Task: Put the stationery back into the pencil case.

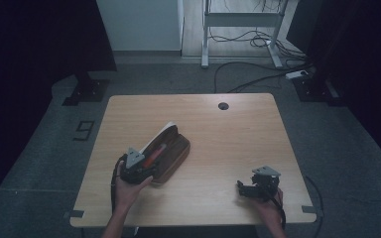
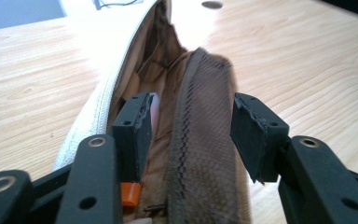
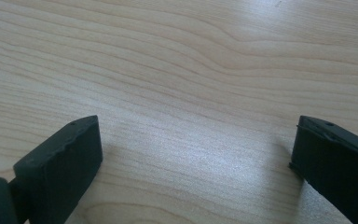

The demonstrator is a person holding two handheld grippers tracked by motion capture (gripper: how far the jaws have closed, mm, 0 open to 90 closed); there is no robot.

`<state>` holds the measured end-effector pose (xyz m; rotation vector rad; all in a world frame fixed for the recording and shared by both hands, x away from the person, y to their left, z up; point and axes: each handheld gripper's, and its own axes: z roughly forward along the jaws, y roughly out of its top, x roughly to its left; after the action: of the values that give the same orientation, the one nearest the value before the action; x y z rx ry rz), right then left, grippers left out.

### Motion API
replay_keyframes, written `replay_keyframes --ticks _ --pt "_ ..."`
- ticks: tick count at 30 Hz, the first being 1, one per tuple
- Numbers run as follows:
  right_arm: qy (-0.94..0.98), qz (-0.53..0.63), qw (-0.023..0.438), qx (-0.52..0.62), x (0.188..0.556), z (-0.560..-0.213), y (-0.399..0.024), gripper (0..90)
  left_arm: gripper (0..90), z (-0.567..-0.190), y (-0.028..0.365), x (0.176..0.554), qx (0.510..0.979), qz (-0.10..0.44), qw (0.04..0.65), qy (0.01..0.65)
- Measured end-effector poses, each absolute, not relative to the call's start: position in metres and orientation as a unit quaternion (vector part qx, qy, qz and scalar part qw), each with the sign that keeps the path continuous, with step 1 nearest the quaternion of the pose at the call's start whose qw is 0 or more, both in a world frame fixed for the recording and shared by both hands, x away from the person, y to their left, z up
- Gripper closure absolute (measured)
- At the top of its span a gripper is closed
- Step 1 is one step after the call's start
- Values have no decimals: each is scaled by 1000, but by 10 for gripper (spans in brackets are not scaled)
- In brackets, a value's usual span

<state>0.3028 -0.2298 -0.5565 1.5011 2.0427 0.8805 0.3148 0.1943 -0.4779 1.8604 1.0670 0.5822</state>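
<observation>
A brown pencil case [image 1: 171, 148] lies unzipped on the left half of the wooden table [image 1: 233, 144], its pale lid flap standing up. Inside it lies a red-orange pen [image 1: 156, 152], whose orange end [image 2: 130, 193] shows close up. My left gripper [image 1: 149, 172] is at the case's near end. In the left gripper view its jaws straddle the case's brown side wall [image 2: 205, 144], one jaw inside the case and one outside, and the left gripper [image 2: 191, 116] stands open without pinching the fabric. My right gripper [image 1: 241, 187] rests open near the front right, and in its own view the right gripper [image 3: 193, 149] has bare wood between its jaws.
A round cable hole [image 1: 222, 105] sits near the table's far edge. Bare wood lies between the case and the right hand. Beyond the table are a white desk frame [image 1: 240, 20], cables on the grey floor, and dark stands at both sides.
</observation>
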Motion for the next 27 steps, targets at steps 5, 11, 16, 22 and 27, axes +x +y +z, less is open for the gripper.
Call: replay_keyframes --ticks 5,11,16,22,27 --pt "741 320 227 545 303 -556 -230 15 443 -476 198 305 748 191 475 422" --pt "741 320 227 545 303 -556 -230 15 430 -477 203 294 742 163 496 421" --pt "741 320 227 545 303 -556 -230 15 414 -481 206 281 744 149 497 420" --pt "742 320 226 544 303 -556 -230 15 405 -492 208 268 749 135 492 422" --pt "742 321 226 543 303 -557 -230 16 401 -502 208 260 757 126 484 421"
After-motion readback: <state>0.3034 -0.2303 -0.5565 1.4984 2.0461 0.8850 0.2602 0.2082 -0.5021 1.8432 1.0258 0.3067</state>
